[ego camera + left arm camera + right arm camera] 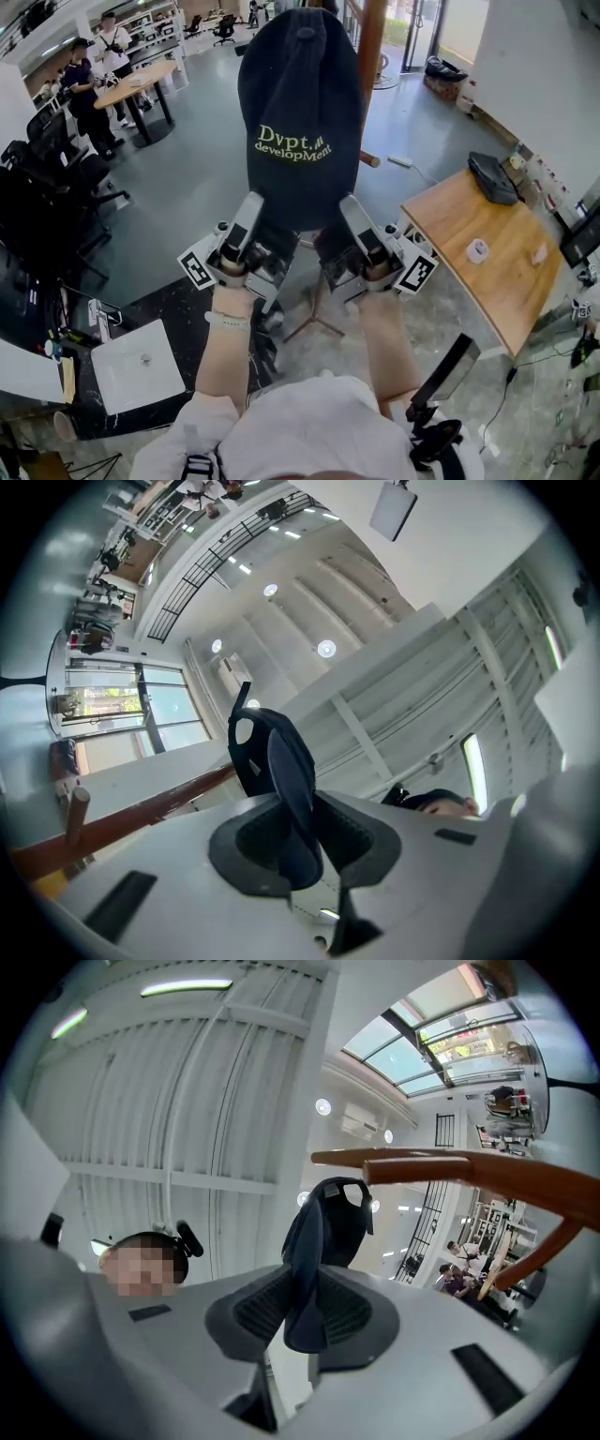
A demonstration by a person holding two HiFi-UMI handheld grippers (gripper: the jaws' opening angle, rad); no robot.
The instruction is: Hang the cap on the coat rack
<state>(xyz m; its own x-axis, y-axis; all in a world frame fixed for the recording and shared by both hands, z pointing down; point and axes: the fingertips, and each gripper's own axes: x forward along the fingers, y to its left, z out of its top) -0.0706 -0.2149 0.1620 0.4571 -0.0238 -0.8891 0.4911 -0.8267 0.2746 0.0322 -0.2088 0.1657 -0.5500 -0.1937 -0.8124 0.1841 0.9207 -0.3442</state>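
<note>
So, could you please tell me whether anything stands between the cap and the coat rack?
Nothing visible does. The left gripper and right gripper are shut on the cap, and the right gripper view shows no object between it and the rack.

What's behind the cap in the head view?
The coat rack's wooden pole and one peg show just beside the cap. It hides the rest of the upper rack; other pegs cannot be seen.

Grey floor [197,178] below you carries the coat rack [371,56]. Wooden table [487,291] at your right: white tape roll [478,250], dark flat bag [493,178], possibly a laptop case.
</note>
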